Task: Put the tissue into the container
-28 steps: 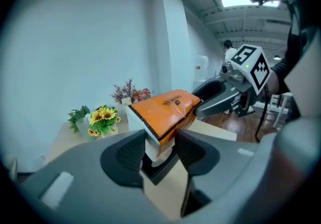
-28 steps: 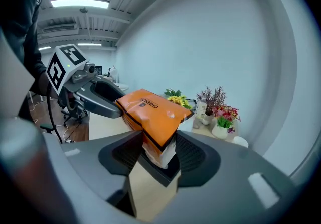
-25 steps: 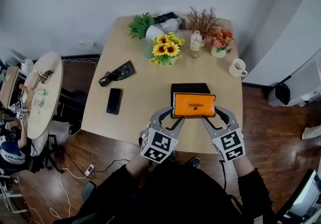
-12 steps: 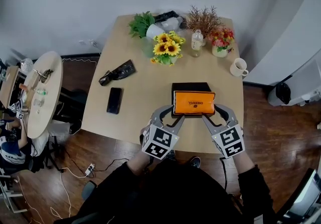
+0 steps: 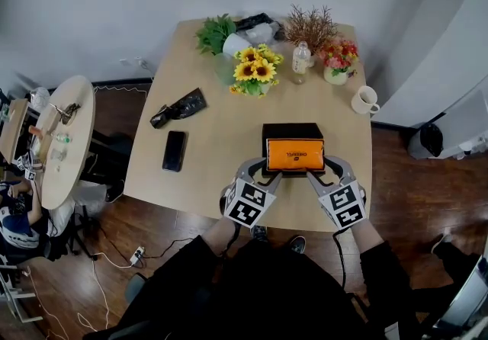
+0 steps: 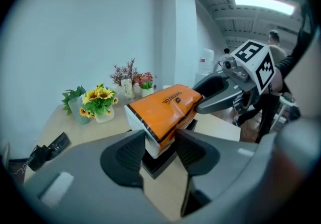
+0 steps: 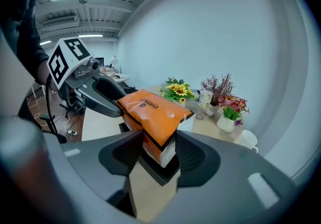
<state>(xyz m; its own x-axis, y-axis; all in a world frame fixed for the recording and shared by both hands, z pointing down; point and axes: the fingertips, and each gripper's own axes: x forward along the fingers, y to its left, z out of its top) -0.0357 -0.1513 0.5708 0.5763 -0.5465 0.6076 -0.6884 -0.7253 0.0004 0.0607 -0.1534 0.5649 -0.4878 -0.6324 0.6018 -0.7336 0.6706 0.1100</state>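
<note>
Two dark things lie toward the left edge of the pale wooden desk [image 5: 221, 140], a flat black phone [image 5: 174, 152] and, farther back, a crumpled black bundle [image 5: 178, 110]; both are well apart from the work. Right of them, near the front edge, the left gripper [image 5: 265, 171] has its jaws clamped on the left short end of the orange plastic-wrapped tissue pack [image 5: 294, 155]. The pack hangs between the two grippers with its long axis running side to side, parallel to the front edge and in line with the long side of the open black rectangular container [image 5: 290, 131] just beneath it. A strip of the container's far side shows behind the pack. Whether the pack's underside already touches the container cannot be told. The right gripper [image 5: 326, 171] pinches the right short end in the same way, so each gripper is equally near. The coming move looks like a straight lowering, and both sets of jaws hang outside the container's short walls. A vase of yellow sunflowers [image 5: 252, 73] and a small clear bottle [image 5: 301, 61] stand by the far edge, a white mug [image 5: 363, 101] by the right edge; nothing stands in the way.
</note>
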